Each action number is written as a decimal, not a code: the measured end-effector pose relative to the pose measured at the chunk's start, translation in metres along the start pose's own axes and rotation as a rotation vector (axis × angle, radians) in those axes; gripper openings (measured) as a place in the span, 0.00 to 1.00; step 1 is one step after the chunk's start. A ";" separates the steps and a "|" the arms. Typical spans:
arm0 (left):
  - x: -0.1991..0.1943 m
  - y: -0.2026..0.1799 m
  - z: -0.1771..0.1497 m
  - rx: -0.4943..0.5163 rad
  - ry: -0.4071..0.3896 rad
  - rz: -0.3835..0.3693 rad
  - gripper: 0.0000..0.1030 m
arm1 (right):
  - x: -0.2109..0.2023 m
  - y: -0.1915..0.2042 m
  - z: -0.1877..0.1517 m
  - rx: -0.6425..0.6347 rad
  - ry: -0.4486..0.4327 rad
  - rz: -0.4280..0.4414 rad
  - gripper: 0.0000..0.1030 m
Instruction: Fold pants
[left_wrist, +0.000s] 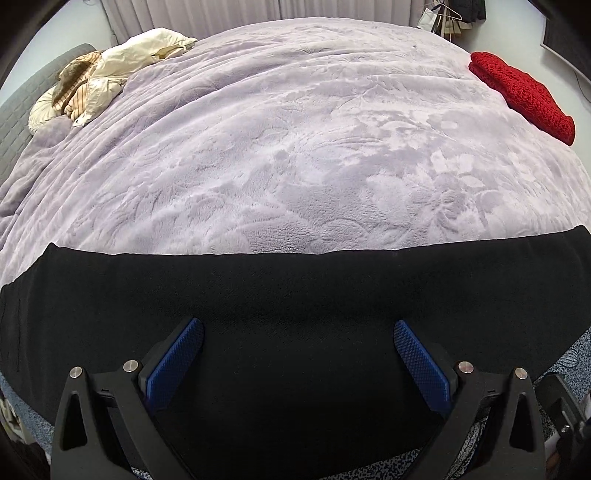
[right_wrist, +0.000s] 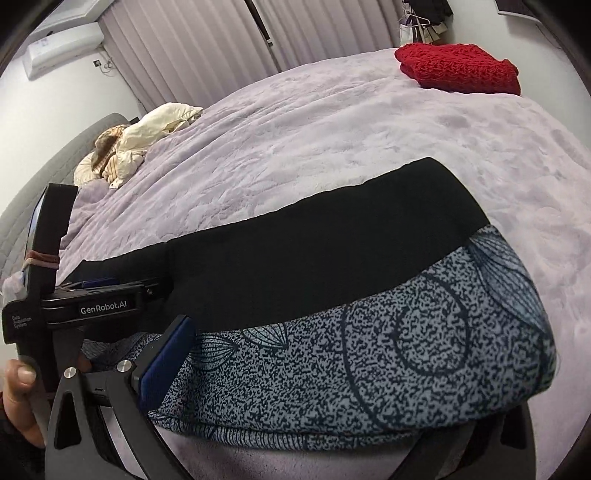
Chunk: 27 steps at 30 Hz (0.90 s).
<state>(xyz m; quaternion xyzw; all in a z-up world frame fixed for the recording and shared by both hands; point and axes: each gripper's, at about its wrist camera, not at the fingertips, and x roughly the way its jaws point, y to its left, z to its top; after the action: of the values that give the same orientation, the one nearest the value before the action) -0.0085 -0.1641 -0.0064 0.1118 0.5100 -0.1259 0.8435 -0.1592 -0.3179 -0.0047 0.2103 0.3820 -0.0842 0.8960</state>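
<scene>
The black pants (left_wrist: 288, 302) are laid flat across the near edge of the bed, as a long band running left to right, with a straight far edge against the lilac bedspread (left_wrist: 295, 147). In the right wrist view the pants (right_wrist: 295, 258) are seen partly over a speckled blue-grey patterned cloth (right_wrist: 388, 350), which lies nearer and extends to the right; what this cloth is cannot be told.

Progress, as judged: the band shape suggests a lengthwise fold, one leg over the other, is already made; the crosswise folds appear not yet done. This is inferred from shape alone, since the layers are not visible.

The left gripper (left_wrist: 295, 354) is held over the middle of the pants, jaws spread wide, blue pads (left_wrist: 177, 365) clear on both sides; nothing is gripped. Of the right gripper (right_wrist: 295, 369) only the left finger, with its blue pad, is clearly seen; the other finger is hidden behind the patterned cloth, so whether cloth is pinched cannot be told. The left gripper's body is also seen at far left in that view, just beside the pants.

Further out: a folded red knit (left_wrist: 524, 96) is set at the far right of the bed, well apart from the pants, and cream bedding (left_wrist: 110, 74) is bunched at the far left by the grey headboard (left_wrist: 22, 110).
</scene>
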 end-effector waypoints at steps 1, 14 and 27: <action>0.001 -0.003 -0.001 -0.001 -0.007 0.006 1.00 | 0.002 0.002 -0.002 -0.011 0.000 -0.017 0.99; -0.030 0.027 -0.026 -0.039 0.021 -0.055 1.00 | -0.028 0.048 0.008 -0.183 -0.054 -0.066 0.23; -0.063 0.140 -0.017 -0.234 -0.073 -0.176 1.00 | -0.066 0.163 0.024 -0.441 -0.178 -0.219 0.22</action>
<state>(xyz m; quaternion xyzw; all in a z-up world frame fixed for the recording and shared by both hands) -0.0056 -0.0202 0.0500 -0.0371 0.4980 -0.1432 0.8545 -0.1388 -0.1823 0.1084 -0.0407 0.3311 -0.1136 0.9358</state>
